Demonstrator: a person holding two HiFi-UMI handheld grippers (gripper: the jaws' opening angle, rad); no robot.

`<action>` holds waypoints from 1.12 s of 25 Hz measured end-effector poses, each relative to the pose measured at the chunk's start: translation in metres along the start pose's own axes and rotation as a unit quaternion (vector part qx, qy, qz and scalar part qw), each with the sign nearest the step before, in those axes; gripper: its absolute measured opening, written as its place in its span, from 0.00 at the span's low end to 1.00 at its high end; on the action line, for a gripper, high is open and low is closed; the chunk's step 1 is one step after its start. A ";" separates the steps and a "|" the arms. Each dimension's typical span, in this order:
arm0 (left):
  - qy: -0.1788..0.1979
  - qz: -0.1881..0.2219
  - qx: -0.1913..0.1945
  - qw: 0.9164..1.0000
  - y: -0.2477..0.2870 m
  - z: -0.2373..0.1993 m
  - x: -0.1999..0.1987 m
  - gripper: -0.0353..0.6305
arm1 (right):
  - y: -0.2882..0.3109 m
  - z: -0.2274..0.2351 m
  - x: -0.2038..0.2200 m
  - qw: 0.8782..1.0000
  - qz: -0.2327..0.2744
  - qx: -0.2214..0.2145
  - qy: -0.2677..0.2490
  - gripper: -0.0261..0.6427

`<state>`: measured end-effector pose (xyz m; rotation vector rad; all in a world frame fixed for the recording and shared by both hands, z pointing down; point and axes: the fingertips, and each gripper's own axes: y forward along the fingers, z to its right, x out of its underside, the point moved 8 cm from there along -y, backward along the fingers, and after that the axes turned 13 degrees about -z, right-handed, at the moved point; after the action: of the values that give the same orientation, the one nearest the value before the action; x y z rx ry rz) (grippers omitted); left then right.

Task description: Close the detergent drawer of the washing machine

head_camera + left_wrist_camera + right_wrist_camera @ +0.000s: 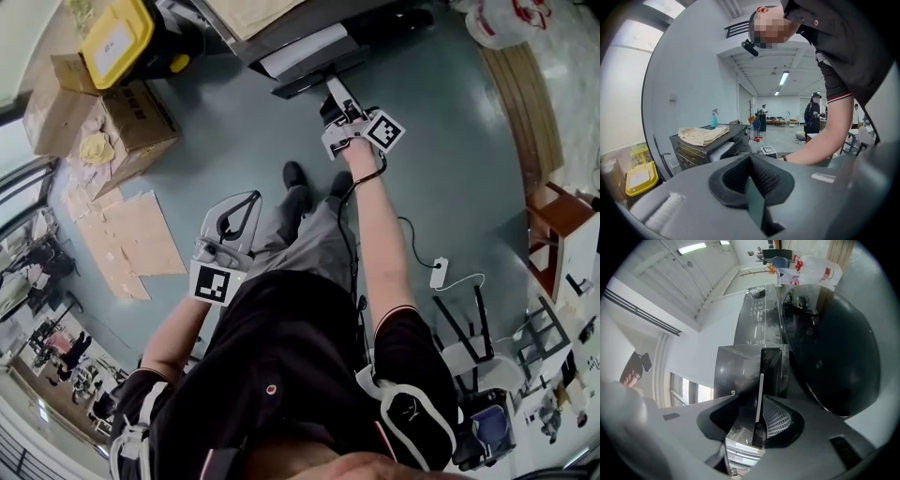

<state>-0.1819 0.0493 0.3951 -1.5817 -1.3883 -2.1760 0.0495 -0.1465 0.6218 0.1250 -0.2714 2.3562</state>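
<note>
The washing machine [281, 23] stands at the top of the head view. Its detergent drawer [305, 52] is pulled out, white inside with a dark front panel [309, 84]. My right gripper [330, 89] reaches out to that panel. In the right gripper view the dark drawer front [771, 371] runs edge-on between the jaws of the right gripper [757, 413], with a small gap showing on the left side, and the white compartments [740, 446] lie below. My left gripper [253, 197] hangs by my waist, shut and empty [751, 161].
The round glass door [834, 348] sits beside the drawer, below the control panel [757, 319]. Cardboard boxes [131, 122], a yellow-lidded bin [117, 37] and flattened cardboard [127, 239] lie to the left. A power strip [439, 272] and chairs [478, 328] are on the right.
</note>
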 end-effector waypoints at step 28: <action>-0.015 -0.008 -0.018 1.000 -0.007 -0.028 0.007 0.05 | 0.049 0.010 -0.013 0.999 0.008 -0.037 0.002 0.21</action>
<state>-0.2088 0.0359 0.3955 -1.6271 -1.3833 -2.2078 0.0252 -0.1918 0.6217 0.0833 -0.3597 2.3577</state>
